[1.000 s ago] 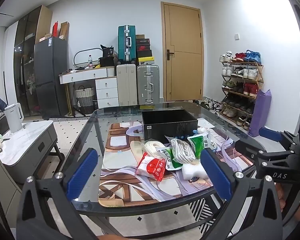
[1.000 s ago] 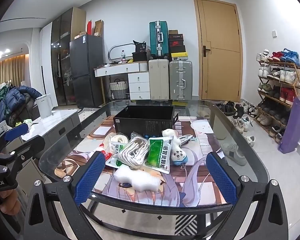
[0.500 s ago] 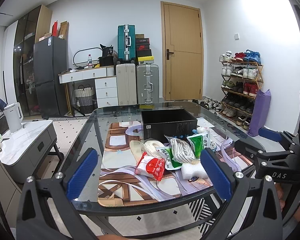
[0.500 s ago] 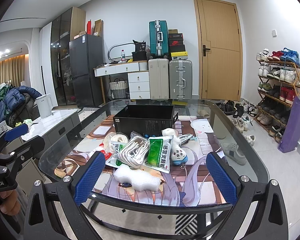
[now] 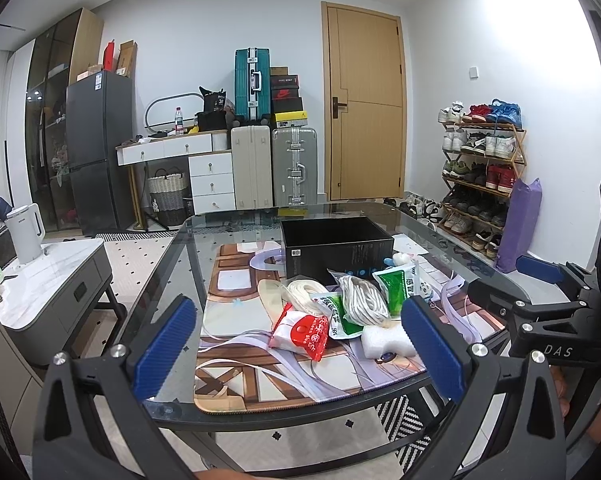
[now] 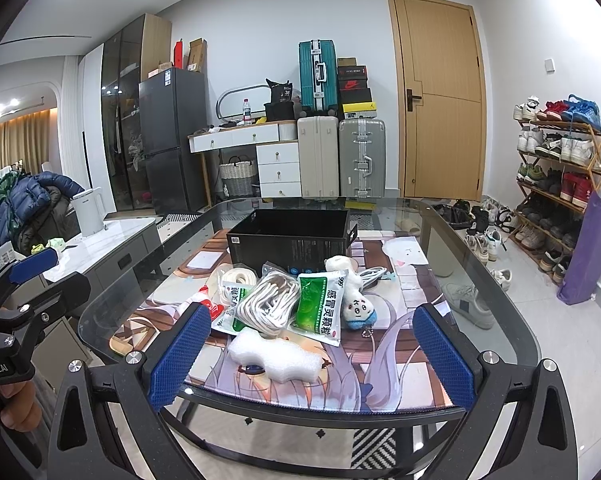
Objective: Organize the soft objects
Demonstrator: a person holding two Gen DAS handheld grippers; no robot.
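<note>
- We see a black box (image 6: 288, 240) on a mat (image 6: 404, 384) printed with brown planks and lilac hair.
- We note a white foam block (image 6: 276, 354), green-and-white packets (image 6: 318, 306), a red-and-white packet (image 5: 302, 332).
- Our gripper pads (image 6: 178, 358) are blue with a fine grid texture.

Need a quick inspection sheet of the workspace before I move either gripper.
Surface: glass table under a printed mat.
Job's things: white foam piece, bagged rope, green sachet, plush toy, red pouch heaped before the open black box.
Clutter: nothing seen.
Grippers: left gripper and right gripper open, empty, short of the table.
Cables: white cord behind the plush.
Surroundings: suitcases, shoe rack.
</note>
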